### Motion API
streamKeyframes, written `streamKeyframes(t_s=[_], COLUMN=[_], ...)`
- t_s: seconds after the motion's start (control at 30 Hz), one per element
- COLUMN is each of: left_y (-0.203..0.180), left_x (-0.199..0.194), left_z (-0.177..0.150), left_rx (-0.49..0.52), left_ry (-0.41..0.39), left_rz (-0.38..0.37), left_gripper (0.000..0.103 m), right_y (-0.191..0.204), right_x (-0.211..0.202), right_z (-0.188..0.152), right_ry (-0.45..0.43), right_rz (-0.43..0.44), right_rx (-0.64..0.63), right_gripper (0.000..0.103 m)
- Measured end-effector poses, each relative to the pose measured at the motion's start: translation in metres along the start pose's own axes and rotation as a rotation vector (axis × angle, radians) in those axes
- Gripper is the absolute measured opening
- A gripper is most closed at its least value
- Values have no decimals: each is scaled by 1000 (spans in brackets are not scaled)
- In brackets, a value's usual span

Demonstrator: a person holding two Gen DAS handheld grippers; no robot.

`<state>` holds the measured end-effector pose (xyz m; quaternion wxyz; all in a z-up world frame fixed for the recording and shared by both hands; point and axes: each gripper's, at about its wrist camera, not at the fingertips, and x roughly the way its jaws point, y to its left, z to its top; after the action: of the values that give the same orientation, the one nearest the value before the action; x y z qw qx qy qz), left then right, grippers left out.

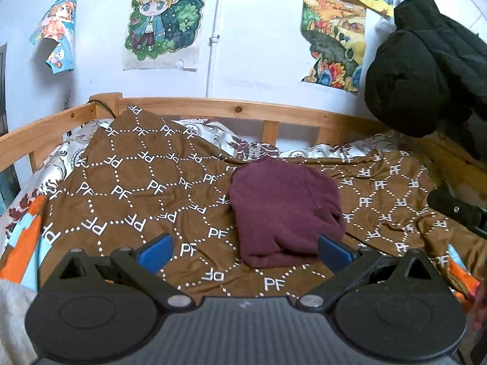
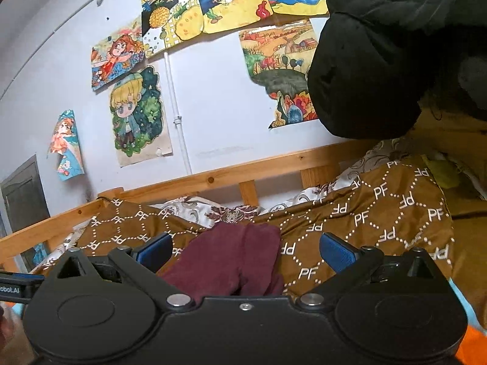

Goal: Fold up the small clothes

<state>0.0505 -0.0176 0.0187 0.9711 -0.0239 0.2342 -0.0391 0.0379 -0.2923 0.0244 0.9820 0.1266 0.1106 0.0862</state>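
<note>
A small maroon garment point(image 1: 284, 210) lies folded into a compact bundle on a brown blanket point(image 1: 137, 188) printed with white "PF" letters. My left gripper point(image 1: 245, 251) is open and empty, its blue pads point(image 1: 158, 251) spread wide just in front of the bundle's near edge. In the right wrist view the same maroon garment point(image 2: 231, 261) lies close below and between my right gripper's point(image 2: 245, 252) open blue fingers point(image 2: 336, 251), which hold nothing. The right gripper's body shows at the right edge of the left wrist view point(image 1: 456, 213).
A wooden bed rail point(image 1: 243, 111) runs along the far side under a wall with drawings point(image 1: 166, 18). A black padded coat point(image 1: 426, 67) hangs at the right. A white floral sheet point(image 1: 252, 147) and orange-blue fabric point(image 1: 24, 243) lie at the blanket's edges.
</note>
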Motion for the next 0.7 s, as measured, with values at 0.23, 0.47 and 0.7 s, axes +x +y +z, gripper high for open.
streamKeyframes(t_s=[0.23,0.47,0.7], left_y=[-5,-10,-9], left_x=[-4,12,14], left_z=[-19,-30,-31], left_rx=[53,72,75], left_ry=[53,141,155], left_rz=[-6,20,31], left_gripper=[102,102,102], right_y=[11,17,16], right_x=[-34,-43,-29], right_z=[-16,-26,-30], right_ry=[77,126,186], right_rz=[-49,-107,-140], right_rx=[19,-9,-12], right_gripper=[103,102,102])
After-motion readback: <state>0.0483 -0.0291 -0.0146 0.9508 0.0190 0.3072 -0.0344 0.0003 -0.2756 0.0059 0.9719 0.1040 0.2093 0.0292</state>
